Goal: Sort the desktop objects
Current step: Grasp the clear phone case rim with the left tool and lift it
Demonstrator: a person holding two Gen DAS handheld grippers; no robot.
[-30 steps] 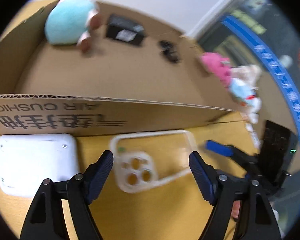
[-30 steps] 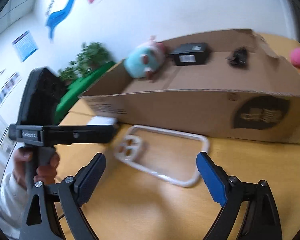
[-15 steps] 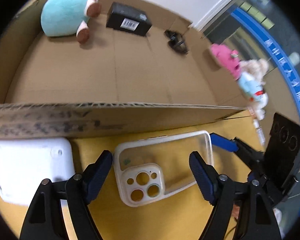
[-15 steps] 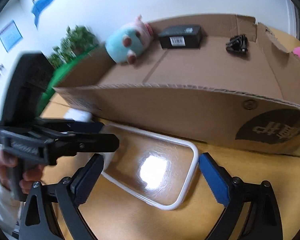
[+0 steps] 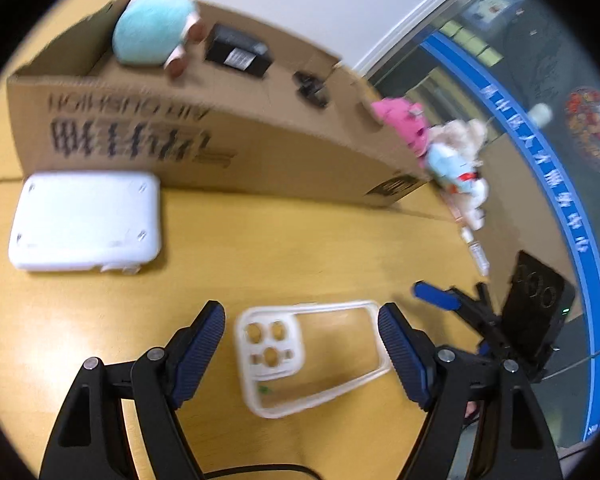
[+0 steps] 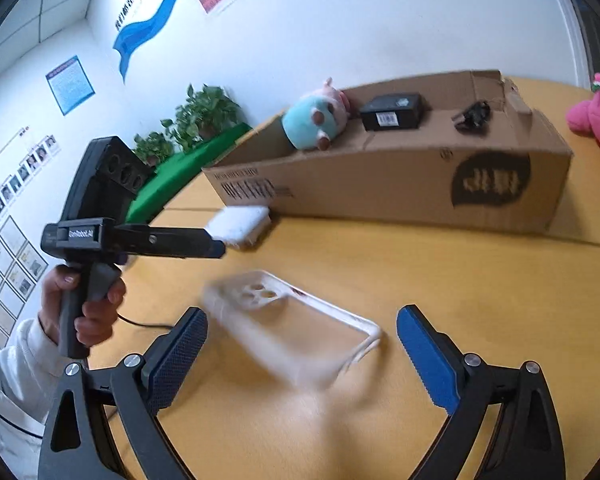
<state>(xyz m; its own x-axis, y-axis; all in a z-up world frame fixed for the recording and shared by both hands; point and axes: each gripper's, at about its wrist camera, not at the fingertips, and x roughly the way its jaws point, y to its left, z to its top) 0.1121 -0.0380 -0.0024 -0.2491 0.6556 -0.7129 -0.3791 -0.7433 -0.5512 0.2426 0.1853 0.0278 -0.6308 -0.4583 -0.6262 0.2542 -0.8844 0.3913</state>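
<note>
We list one clear phone case (image 5: 308,362) with white rim and camera cutouts, flat on the worktop (image 5: 260,248); left gripper (image 5: 302,354) and right gripper (image 6: 302,354) both gape, empty.

Teal plush (image 5: 152,32), brown printed box (image 5: 220,136), yellow table (image 5: 260,248).

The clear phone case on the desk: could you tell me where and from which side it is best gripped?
Probably across its two long rims, from above: the clear phone case lies flat, open side up, on the table between the open left gripper's fingers. The thin raised rims give the only purchase.
</note>
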